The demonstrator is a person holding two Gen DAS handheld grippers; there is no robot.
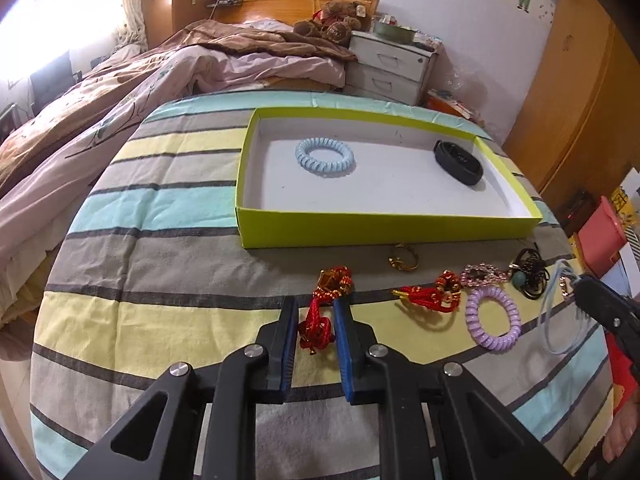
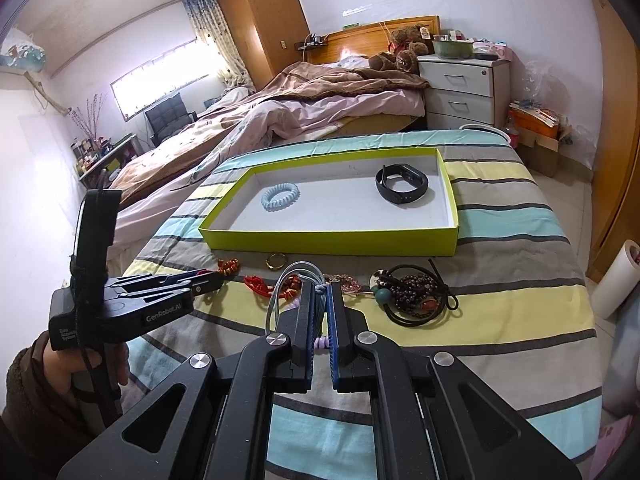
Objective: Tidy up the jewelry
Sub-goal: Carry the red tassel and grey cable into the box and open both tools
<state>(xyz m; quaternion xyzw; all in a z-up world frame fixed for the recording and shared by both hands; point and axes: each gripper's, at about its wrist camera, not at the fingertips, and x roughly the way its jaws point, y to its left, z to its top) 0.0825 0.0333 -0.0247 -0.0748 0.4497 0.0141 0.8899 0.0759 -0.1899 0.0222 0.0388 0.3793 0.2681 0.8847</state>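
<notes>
My left gripper [image 1: 315, 306] points down at the striped cloth, and its blue pads press on a red braided cord bracelet [image 1: 316, 320]. My right gripper [image 2: 321, 288] is shut on a pale blue-grey cord loop [image 2: 280, 292], which hangs from it at the far right of the left wrist view. A yellow-green box [image 1: 380, 232] lies just beyond and holds a blue spiral hair tie [image 1: 325, 158] and a black wristband [image 1: 460, 162]. In front of the box lie a gold ring [image 1: 404, 262], another red bracelet [image 1: 432, 294], a purple spiral tie [image 1: 472, 312] and dark beads [image 2: 416, 292].
The striped cloth [image 1: 160, 320] covers a raised surface that drops off at its left and right edges. Behind it stand a bed with a rumpled quilt [image 1: 120, 92] and a white drawer unit [image 2: 460, 88]. A person's hand and brown sleeve [image 2: 36, 380] hold the left gripper.
</notes>
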